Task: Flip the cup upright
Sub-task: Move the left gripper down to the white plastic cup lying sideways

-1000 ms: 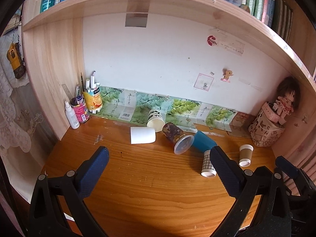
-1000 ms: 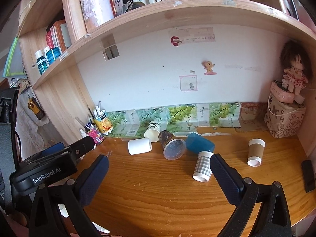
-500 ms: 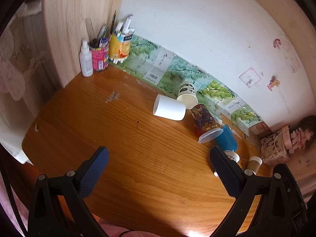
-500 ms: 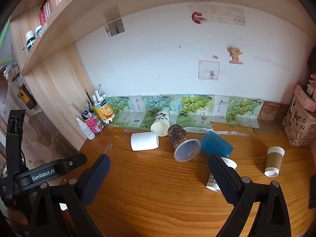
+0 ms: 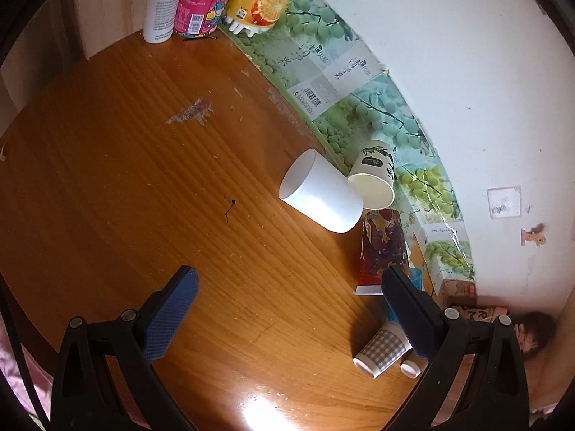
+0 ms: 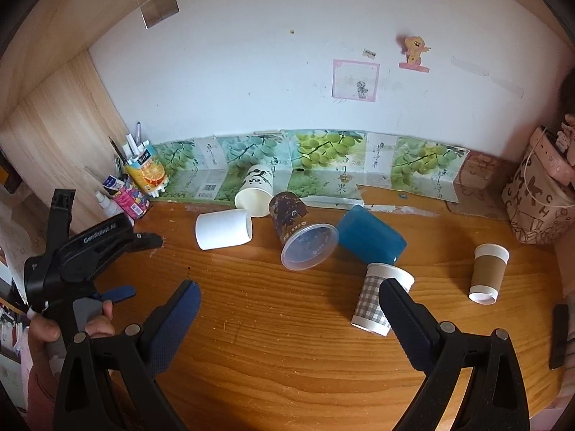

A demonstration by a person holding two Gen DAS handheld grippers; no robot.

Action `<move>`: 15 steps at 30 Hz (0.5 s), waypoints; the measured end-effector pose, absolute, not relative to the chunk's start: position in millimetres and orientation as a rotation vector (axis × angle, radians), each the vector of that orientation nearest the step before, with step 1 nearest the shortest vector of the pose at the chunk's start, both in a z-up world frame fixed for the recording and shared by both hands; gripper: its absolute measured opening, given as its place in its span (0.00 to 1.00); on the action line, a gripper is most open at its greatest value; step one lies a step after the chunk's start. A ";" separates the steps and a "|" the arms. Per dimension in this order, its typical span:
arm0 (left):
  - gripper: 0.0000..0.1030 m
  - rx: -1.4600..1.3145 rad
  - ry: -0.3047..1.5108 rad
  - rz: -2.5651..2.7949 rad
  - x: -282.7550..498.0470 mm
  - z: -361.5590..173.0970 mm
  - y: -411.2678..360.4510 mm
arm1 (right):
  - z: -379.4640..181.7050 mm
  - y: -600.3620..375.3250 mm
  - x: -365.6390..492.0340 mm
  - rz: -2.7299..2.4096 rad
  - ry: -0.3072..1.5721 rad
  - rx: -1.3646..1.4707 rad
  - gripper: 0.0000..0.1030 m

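The white cup [image 5: 321,197] is lying on its side on the wooden desk [image 5: 125,179], ahead of and between the left gripper [image 5: 287,309] fingers, touching neither. Both the left gripper and right gripper [image 6: 289,318] are standing spread wide, holding nothing.

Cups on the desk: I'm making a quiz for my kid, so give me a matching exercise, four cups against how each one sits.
Cups:
1. white cup
2. blue cup
3. brown cup
4. checked cup

States:
A. upside down, alone at the right
B. on its side, open mouth facing right
C. upside down, partly behind the right tool's finger
D. on its side, beside the clear printed cup

Pairs: 1-B, 2-D, 3-A, 4-C
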State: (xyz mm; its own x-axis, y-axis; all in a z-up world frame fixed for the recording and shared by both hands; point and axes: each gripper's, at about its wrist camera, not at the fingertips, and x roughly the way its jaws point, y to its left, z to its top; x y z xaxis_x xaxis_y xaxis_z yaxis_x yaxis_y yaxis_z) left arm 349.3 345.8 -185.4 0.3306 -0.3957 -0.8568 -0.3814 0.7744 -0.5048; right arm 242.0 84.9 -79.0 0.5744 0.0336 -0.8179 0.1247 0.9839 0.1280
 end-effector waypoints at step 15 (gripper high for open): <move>0.99 -0.829 1.228 0.111 395.9 -244.0 314.9 | -112.9 71.8 253.8 -0.062 1.128 0.110 0.97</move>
State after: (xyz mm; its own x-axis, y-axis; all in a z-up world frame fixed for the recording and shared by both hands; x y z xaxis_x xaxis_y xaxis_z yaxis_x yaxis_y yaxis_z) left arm 395.9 314.9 -244.0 0.3696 -0.3477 -0.8617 -0.4965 0.7099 -0.4995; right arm 253.8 71.8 -112.9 0.4274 0.0067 -0.9040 0.1052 0.9928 0.0570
